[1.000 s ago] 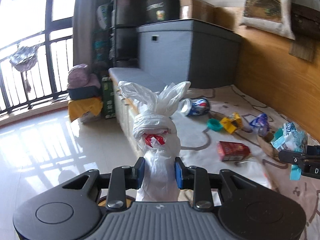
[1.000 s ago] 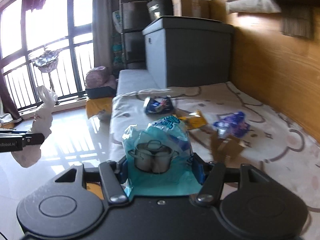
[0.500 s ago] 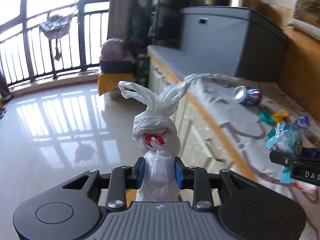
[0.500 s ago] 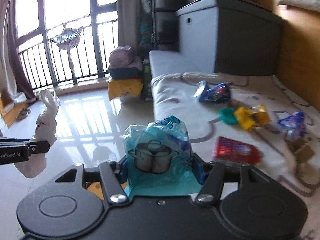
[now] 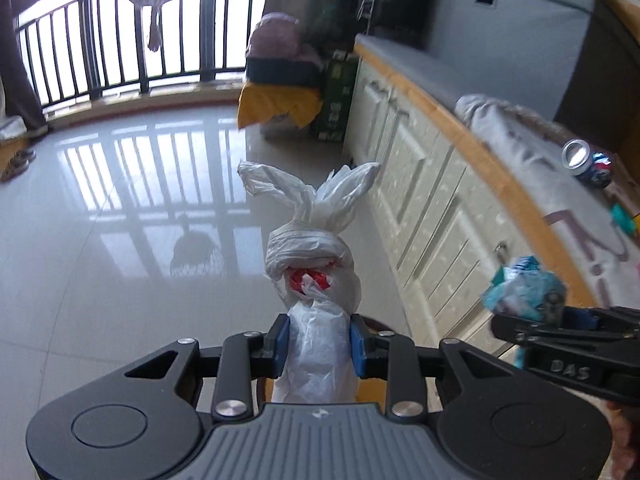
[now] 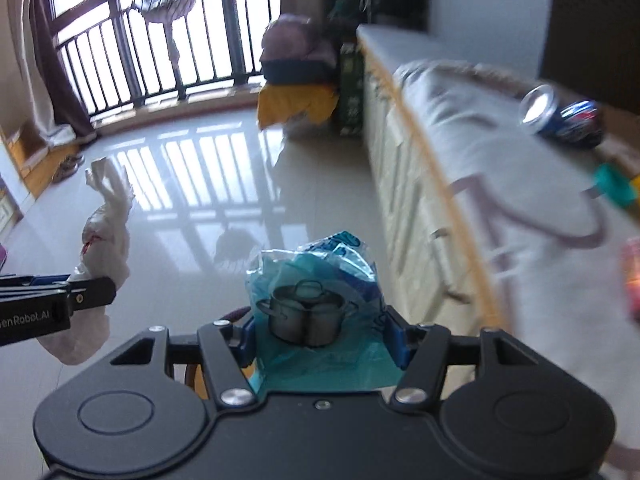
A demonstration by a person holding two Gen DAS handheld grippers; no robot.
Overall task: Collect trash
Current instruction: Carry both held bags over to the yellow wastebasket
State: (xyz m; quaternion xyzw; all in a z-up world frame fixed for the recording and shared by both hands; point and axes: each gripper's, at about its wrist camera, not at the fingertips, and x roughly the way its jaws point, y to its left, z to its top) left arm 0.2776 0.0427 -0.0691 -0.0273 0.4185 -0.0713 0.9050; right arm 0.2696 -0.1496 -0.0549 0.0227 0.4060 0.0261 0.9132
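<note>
My left gripper is shut on a knotted white plastic bag with a red scrap showing inside; its tied ears stick up. The same white bag shows at the left of the right wrist view, above the glossy floor. My right gripper is shut on a crumpled teal wrapper printed with a cooking pot. That teal wrapper appears at the right of the left wrist view, beside the cabinet front. A crushed blue can and a teal cap lie on the cloth-covered platform.
A raised platform with cream cabinet doors and a wooden edge runs along the right. A grey chest stands at its far end. A stack of bags with a yellow cloth sits on the tiled floor by the balcony railing.
Both grippers have swung left and down, away from the platform toward the open floor, each still holding its load. The litter on the cloth has slid to the right edge of both views.
</note>
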